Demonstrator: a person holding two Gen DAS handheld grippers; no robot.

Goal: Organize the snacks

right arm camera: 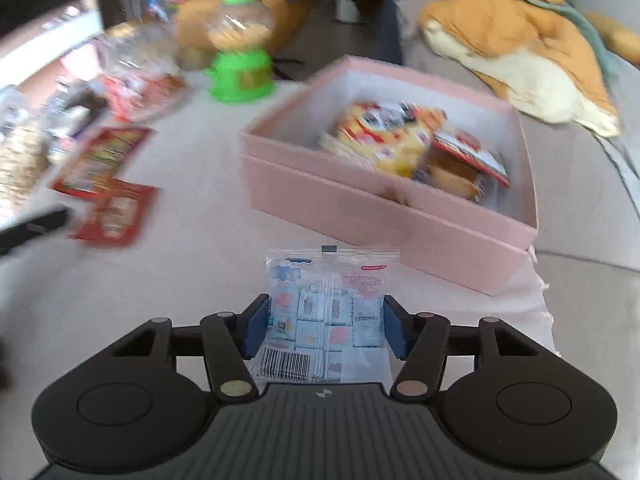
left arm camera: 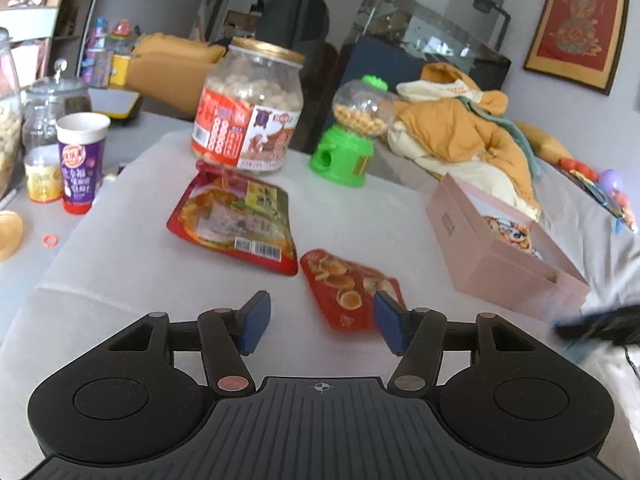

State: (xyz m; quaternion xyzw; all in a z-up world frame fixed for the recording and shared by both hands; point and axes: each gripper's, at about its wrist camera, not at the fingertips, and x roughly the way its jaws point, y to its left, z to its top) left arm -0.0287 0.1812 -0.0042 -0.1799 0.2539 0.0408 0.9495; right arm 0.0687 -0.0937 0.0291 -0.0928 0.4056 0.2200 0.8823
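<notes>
My left gripper (left arm camera: 322, 322) is open just above the grey cloth. A small red snack packet (left arm camera: 344, 284) lies flat ahead of its fingers, its near end between them, and the pads do not press it. A larger red packet (left arm camera: 236, 220) lies further left. My right gripper (right arm camera: 325, 326) is shut on a pale blue snack packet (right arm camera: 326, 312), with a pad on each side edge. Just beyond it stands the open pink box (right arm camera: 384, 216), with yellow packets (right arm camera: 384, 140) and a wrapped cake (right arm camera: 456, 168) inside. In the left wrist view the pink box (left arm camera: 492, 268) sits to the right.
A tall jar of round snacks (left arm camera: 248, 108) and a green candy dispenser (left arm camera: 348, 140) stand at the back. A purple cup (left arm camera: 82, 164) and glass jars (left arm camera: 52, 108) stand at the left. An orange and cream garment (left arm camera: 464, 136) is heaped behind the box.
</notes>
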